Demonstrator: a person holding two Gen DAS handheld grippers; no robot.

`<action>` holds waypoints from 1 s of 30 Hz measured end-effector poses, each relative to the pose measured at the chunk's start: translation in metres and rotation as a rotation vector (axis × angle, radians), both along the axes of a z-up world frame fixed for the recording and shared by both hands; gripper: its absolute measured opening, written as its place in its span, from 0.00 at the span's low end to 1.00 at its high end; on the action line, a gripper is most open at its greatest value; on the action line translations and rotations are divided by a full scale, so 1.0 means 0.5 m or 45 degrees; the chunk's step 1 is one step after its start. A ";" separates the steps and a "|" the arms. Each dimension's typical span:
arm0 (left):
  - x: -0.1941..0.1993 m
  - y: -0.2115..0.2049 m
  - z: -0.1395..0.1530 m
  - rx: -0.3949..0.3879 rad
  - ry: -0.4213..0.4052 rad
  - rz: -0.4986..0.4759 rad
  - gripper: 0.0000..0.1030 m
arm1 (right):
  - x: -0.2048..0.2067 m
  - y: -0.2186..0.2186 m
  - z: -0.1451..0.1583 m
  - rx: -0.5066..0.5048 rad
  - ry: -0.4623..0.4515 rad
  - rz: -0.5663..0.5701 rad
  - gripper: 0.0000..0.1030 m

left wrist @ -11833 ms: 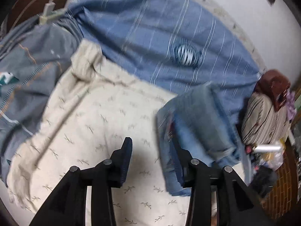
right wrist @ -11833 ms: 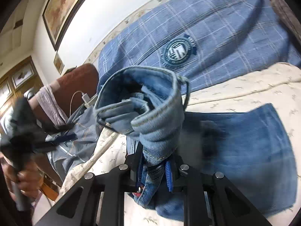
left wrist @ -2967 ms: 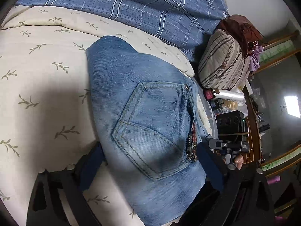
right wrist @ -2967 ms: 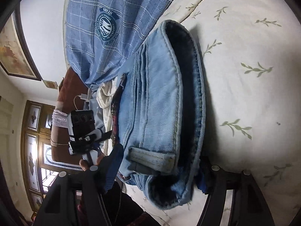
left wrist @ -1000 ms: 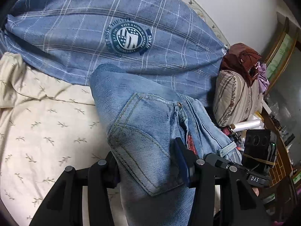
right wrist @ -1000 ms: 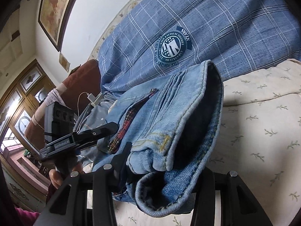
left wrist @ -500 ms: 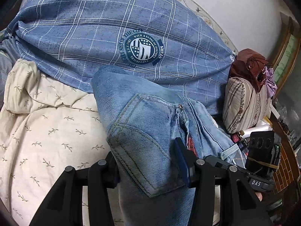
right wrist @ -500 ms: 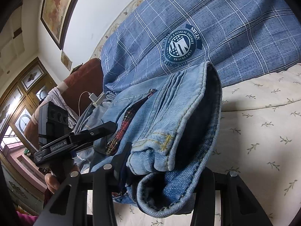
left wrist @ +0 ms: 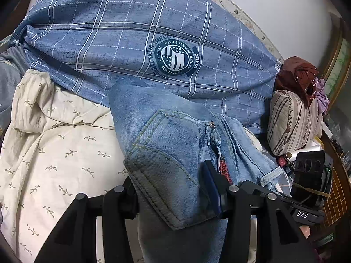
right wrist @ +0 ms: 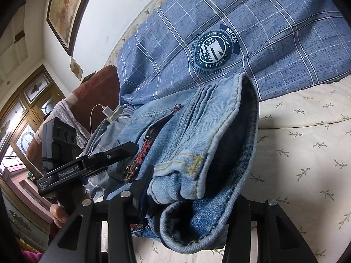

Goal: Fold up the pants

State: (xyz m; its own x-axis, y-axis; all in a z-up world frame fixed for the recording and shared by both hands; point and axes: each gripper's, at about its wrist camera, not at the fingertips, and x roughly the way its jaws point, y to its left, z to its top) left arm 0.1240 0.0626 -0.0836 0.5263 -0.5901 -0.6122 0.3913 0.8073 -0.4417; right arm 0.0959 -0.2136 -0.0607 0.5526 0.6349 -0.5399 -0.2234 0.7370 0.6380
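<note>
The folded blue jeans [left wrist: 173, 144] are held up above the bed between both grippers. My left gripper [left wrist: 173, 192] is shut on the side with the back pocket; its left finger is hidden behind the denim. My right gripper [right wrist: 190, 192] is shut on the opposite side, at the waistband and thick folded edge of the jeans [right wrist: 197, 144]. The right gripper's body shows in the left wrist view [left wrist: 307, 197], and the left gripper's body shows in the right wrist view [right wrist: 87, 162].
A cream leaf-print sheet [left wrist: 54, 149] covers the bed under the jeans. A blue plaid pillow with a round badge [left wrist: 131, 43] lies behind. A striped cushion [left wrist: 294, 120] sits at the right. Grey clothing and a charger cable [right wrist: 105, 111] lie at the bed's other end.
Both grippers have lifted the folded jeans slightly higher and pulled back a little from the plaid pillow; the grips are unchanged.
</note>
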 end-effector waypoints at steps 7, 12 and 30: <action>0.003 0.002 -0.004 0.013 0.011 0.004 0.49 | 0.006 0.006 -0.005 -0.009 0.010 0.002 0.46; 0.006 -0.001 -0.008 0.026 0.020 0.008 0.49 | 0.007 0.009 -0.009 -0.015 0.021 -0.001 0.46; 0.019 -0.012 -0.023 0.057 0.073 0.011 0.50 | 0.011 0.009 -0.027 -0.043 0.074 -0.015 0.46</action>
State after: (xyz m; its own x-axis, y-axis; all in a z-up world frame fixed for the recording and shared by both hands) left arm 0.1334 0.0563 -0.0952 0.4946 -0.5570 -0.6672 0.3598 0.8300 -0.4262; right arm 0.1015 -0.2089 -0.0741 0.5267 0.6096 -0.5925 -0.1779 0.7606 0.6244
